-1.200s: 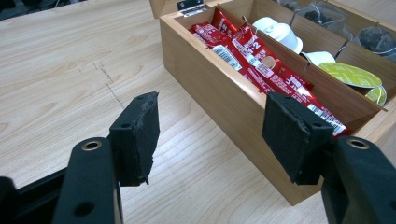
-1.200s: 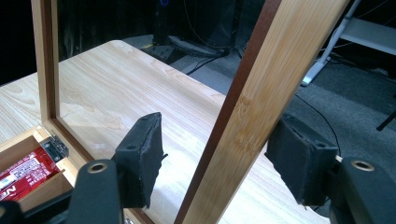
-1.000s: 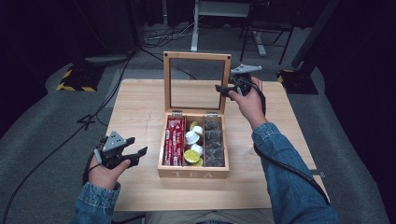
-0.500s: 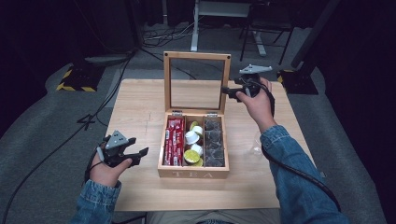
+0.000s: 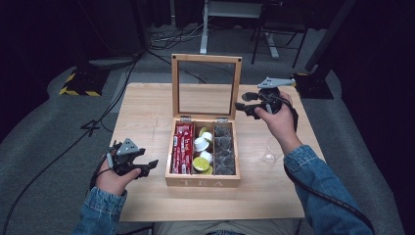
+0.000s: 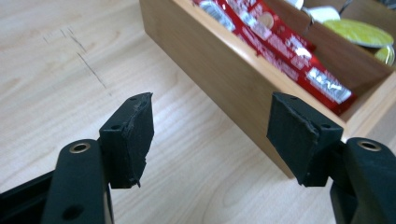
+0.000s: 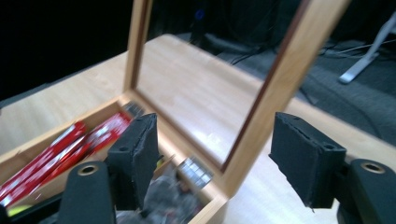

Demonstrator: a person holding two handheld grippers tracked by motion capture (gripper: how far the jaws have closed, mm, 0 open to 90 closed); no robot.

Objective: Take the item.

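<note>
The tea box (image 5: pixel 203 156) sits mid-tabletop (image 5: pixel 147 112), its glass lid (image 5: pixel 206 87) already standing upright at the far edge, so the opening looks done; picking from the compartments is what remains. The right claw (image 5: pixel 243 101) hangs just right of the lid frame, jaws parted, holding nothing, after widening and then easing back. It has drifted right, away from the lid. The left claw (image 5: pixel 149 165) waits near the box's left wall, jaws opening wider, empty.

Right gripper (image 5: pixel 243 101): I've drawn it back off the upright glass-paned wooden lid (image 5: pixel 206 85), now beside its edge; jaws just closing, empty.
Left gripper (image 5: pixel 147 166): jaws just opening, nothing between.
</note>
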